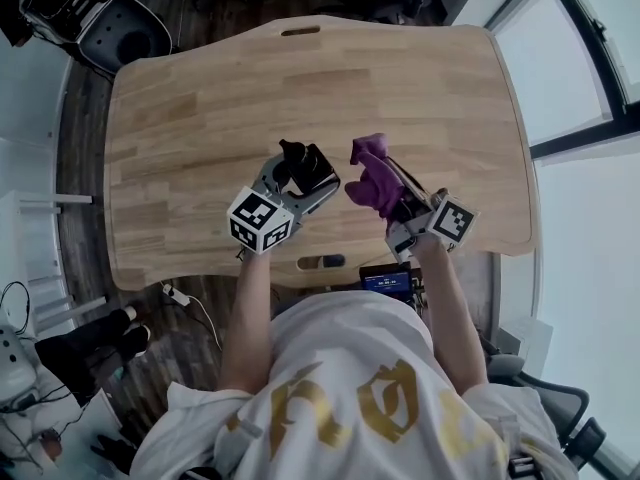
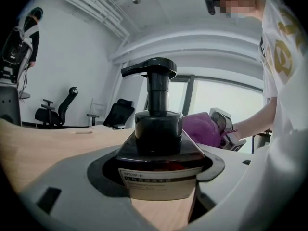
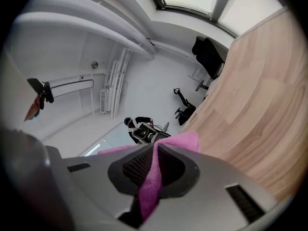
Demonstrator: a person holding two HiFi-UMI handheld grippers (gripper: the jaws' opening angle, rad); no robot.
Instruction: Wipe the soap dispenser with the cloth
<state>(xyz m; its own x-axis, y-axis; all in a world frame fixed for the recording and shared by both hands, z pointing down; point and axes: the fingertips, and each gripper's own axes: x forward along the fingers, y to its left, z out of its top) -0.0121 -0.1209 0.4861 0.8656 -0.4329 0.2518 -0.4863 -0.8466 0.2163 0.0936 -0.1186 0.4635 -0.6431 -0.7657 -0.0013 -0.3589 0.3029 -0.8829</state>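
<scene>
Left gripper (image 1: 303, 175) clamped on the soap dispenser (image 2: 159, 134) body, pump upright. Right gripper (image 1: 398, 196) just beside it, jaws pinched shut on the purple cloth (image 1: 372, 176) — cloth near dispenser, not touching. Both over the wooden table's (image 1: 200, 118) near half.
</scene>
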